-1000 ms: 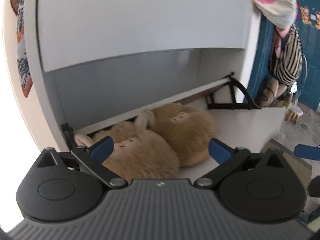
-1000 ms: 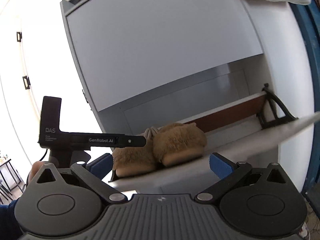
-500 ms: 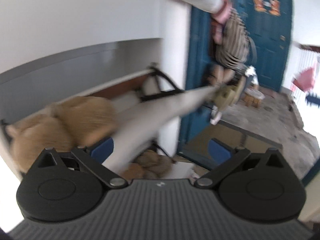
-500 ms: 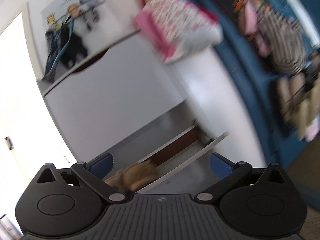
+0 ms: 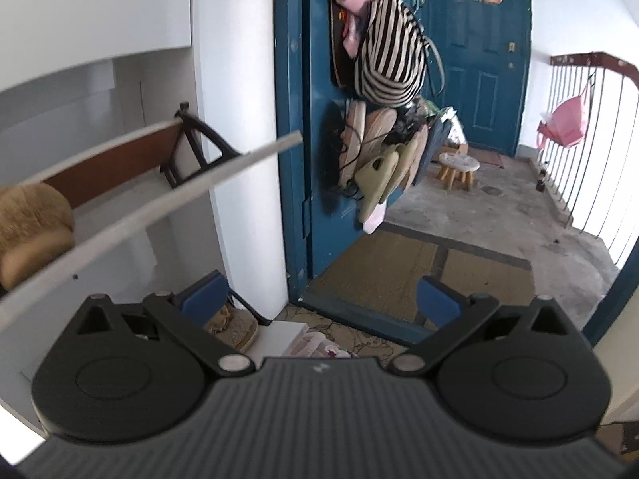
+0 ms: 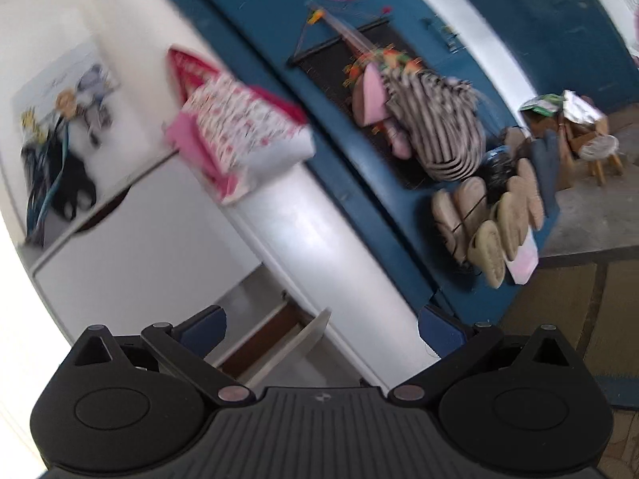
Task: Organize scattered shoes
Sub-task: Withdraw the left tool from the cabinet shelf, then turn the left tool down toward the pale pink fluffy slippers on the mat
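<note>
Hovering spread and empty, left gripper [image 5: 319, 295] and right gripper [image 6: 321, 329] leave a slipper [image 5: 34, 231] stowed in the open cabinet flap [image 5: 159, 203]; another slipper [image 5: 233, 325] lies below, likely next.

Both wrist views toward blue door [image 5: 315, 183]

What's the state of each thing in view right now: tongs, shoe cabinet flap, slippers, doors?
Left tongs: open, empty.
Right tongs: open, empty.
Cabinet flap: tilted open.
Fluffy tan slipper: resting inside the open flap compartment.
Second tan slipper: lower down, behind the left finger.
Near blue door: swung open.
Far blue door: shut.
Striped bag: hanging on the near door.
</note>
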Action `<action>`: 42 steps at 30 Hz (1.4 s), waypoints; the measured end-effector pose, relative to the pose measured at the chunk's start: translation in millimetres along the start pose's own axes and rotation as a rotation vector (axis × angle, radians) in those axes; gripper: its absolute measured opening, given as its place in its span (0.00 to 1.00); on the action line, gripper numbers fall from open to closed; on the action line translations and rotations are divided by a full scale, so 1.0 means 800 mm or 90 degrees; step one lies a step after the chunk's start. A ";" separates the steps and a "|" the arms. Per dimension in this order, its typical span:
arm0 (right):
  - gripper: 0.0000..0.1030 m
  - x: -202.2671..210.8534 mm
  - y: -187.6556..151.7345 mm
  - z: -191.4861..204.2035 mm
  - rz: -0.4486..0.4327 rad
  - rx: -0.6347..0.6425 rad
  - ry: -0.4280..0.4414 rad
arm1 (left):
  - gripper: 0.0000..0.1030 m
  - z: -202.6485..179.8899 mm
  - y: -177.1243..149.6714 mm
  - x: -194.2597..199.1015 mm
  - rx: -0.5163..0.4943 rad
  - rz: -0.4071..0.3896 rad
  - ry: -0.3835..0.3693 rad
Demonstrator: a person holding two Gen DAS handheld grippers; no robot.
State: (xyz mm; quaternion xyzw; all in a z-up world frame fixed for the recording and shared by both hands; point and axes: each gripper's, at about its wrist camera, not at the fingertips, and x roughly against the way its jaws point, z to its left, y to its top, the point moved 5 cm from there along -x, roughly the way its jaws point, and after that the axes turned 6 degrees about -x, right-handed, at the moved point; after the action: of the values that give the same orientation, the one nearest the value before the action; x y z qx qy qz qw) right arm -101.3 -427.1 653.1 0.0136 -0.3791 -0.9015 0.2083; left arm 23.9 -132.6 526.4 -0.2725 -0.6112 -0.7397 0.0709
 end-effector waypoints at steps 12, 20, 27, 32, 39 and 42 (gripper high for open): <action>1.00 -0.018 -0.040 -0.064 0.058 -0.038 0.107 | 1.00 -0.017 -0.023 -0.084 -0.013 -0.036 0.018; 1.00 -0.053 -0.024 -0.137 0.032 -0.067 0.102 | 1.00 -0.051 -0.033 -0.130 -0.027 -0.049 0.020; 1.00 -0.077 -0.041 -0.218 0.002 -0.119 0.060 | 1.00 -0.079 -0.066 -0.179 -0.023 -0.016 -0.008; 1.00 -0.082 -0.057 -0.247 -0.008 -0.101 0.002 | 1.00 -0.117 -0.095 -0.210 -0.002 -0.024 -0.110; 1.00 -0.109 -0.112 -0.301 -0.004 0.021 -0.158 | 1.00 -0.144 -0.227 -0.252 -0.042 0.098 -0.025; 1.00 -0.124 -0.142 -0.311 0.001 0.103 -0.161 | 1.00 -0.132 -0.310 -0.283 -0.035 0.186 0.053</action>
State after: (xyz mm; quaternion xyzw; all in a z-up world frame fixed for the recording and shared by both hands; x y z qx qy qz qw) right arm -6.9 -486.6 384.3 -0.0832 -0.4739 -0.8623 0.1578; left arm 72.7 -223.4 189.5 -0.3296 -0.5408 -0.7487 0.1957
